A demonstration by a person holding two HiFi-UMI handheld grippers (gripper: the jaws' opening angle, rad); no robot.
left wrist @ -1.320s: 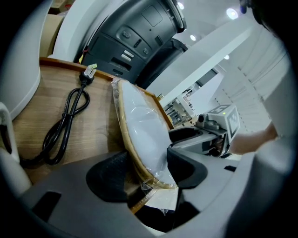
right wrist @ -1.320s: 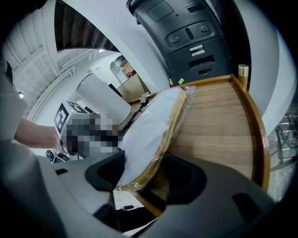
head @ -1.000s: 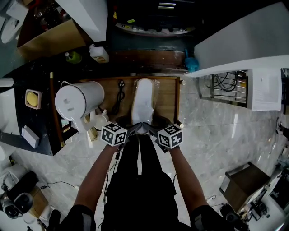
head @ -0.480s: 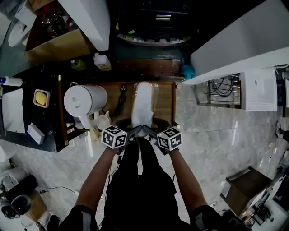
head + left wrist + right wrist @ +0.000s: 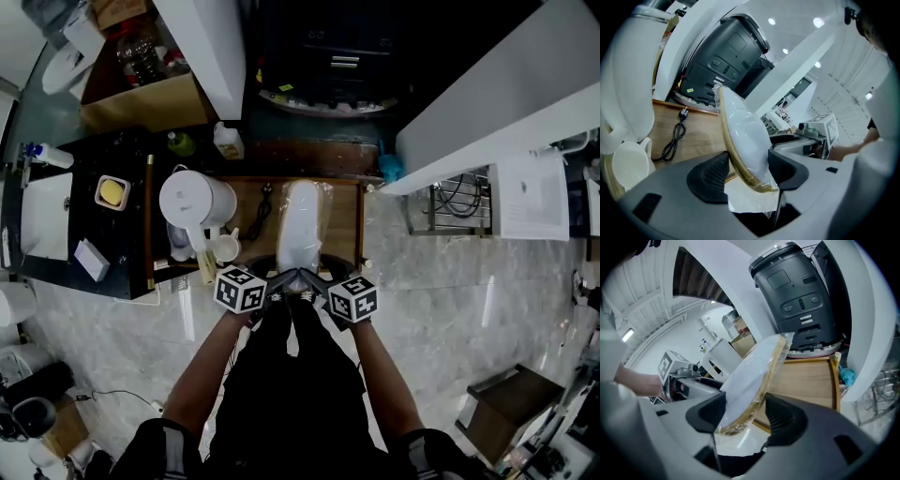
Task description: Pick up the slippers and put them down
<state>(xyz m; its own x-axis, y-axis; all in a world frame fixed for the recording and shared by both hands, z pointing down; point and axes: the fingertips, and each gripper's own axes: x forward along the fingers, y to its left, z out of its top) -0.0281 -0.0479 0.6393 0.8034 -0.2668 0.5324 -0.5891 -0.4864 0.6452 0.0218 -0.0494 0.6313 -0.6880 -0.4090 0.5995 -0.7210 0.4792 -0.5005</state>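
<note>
left gripper [image 5: 747, 171]: jaws clamped on near end of the plastic-wrapped slippers [image 5: 300, 220] | right gripper [image 5: 745, 416]: pinching same end from the other side | slippers: over wooden tray [image 5: 342, 225], beside white kettle [image 5: 192, 202]

No legible text anywhere. Square coded markers, no letters, on cube [image 5: 239, 291] of left claw [image 5: 289, 277] and cube [image 5: 352, 299] of right claw [image 5: 311, 278]. Yellow sticker [image 5: 690, 90] on black machine [image 5: 726, 51] too small to read. Print on white sheet [image 5: 530, 197] illegible.

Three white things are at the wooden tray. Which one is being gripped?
The plastic-wrapped slippers: left gripper and right gripper clamp their near end. The kettle and cup stand free.
</note>
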